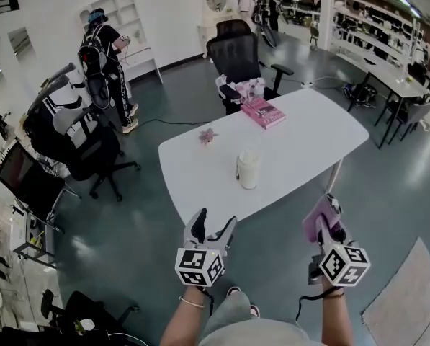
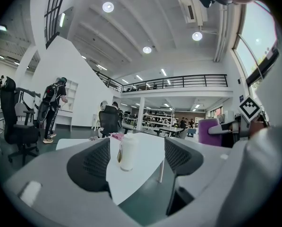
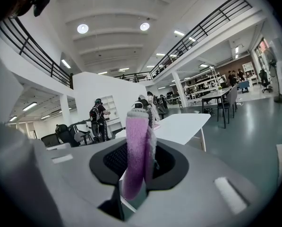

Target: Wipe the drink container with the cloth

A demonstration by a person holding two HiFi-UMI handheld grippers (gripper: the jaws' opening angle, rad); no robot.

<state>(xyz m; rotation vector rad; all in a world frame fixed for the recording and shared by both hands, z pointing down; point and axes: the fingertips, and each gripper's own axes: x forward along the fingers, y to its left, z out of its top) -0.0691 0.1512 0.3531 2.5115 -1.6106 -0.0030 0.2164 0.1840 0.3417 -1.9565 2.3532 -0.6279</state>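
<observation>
Left tool (image 1: 215, 222) spread, empty; right tool (image 1: 327, 216) pinching cloth (image 3: 138, 150); drink container (image 1: 248, 169) ahead, apart.

White oval table (image 1: 308, 132), black office chair (image 1: 236, 56), dark glossy floor (image 1: 178, 92), white walls (image 1: 164, 13), railed mezzanine (image 2: 178, 81), ceiling lights (image 2: 107, 6)

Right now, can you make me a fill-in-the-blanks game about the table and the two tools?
1. The right tool is shut on a purple ____.
2. The left tool is open and holds ____.
3. The drink container stands on the white ____.
4. The book near the black chair is ____ in colour.

Missing words: cloth; nothing; table; pink.
</observation>
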